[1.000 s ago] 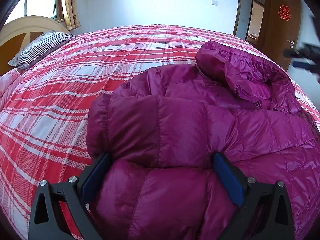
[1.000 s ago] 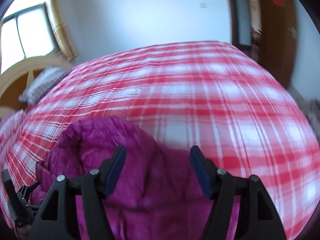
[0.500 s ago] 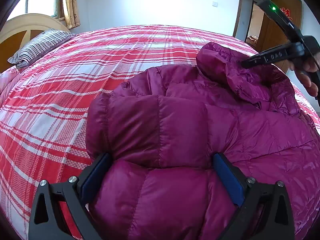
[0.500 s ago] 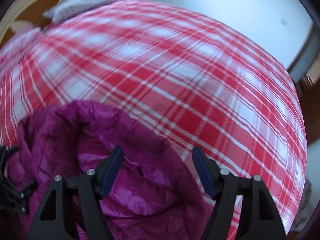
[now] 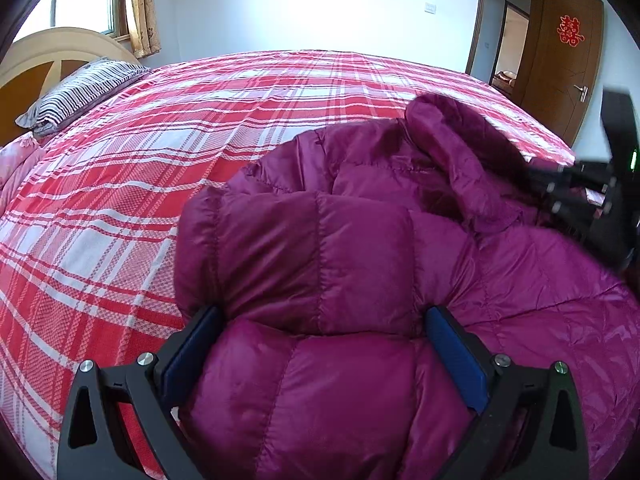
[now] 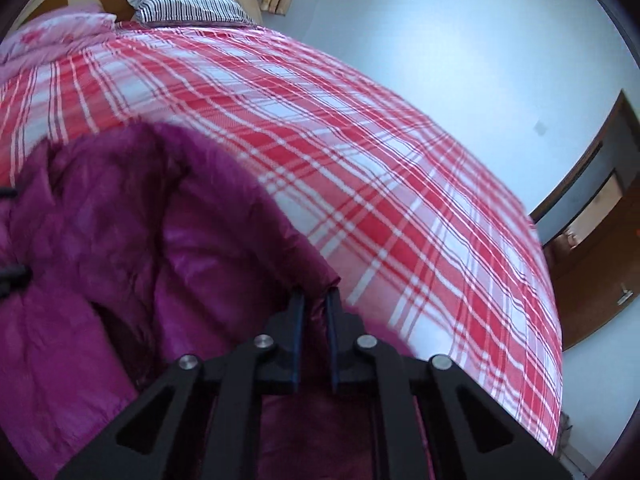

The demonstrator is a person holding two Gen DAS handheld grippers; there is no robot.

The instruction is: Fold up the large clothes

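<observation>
A large magenta puffer jacket (image 5: 360,264) lies partly folded on a bed with a red-and-white plaid cover (image 5: 168,168), toward the bed's near, right-hand part as the left wrist view shows it, with its hood (image 5: 460,148) bunched at the far end. The left claw (image 5: 320,356) points steeply down over the near edge of the jacket, its blue-padded fingers (image 5: 188,356) standing wide apart on either side of a thick quilted fold; the puffed fabric fills the gap between them, though whether the pads press on it cannot be told. The right claw (image 6: 314,320) is also tilted downward and rolled so that the bed slants across its view. Its jaws have just been closing and now stand almost together, pinching a thin edge of the jacket near the hood. In the left wrist view this claw shows as a dark blur at the right edge. A striped pillow (image 5: 80,92) lies by the wooden headboard (image 5: 40,56), well apart from the jacket.
</observation>
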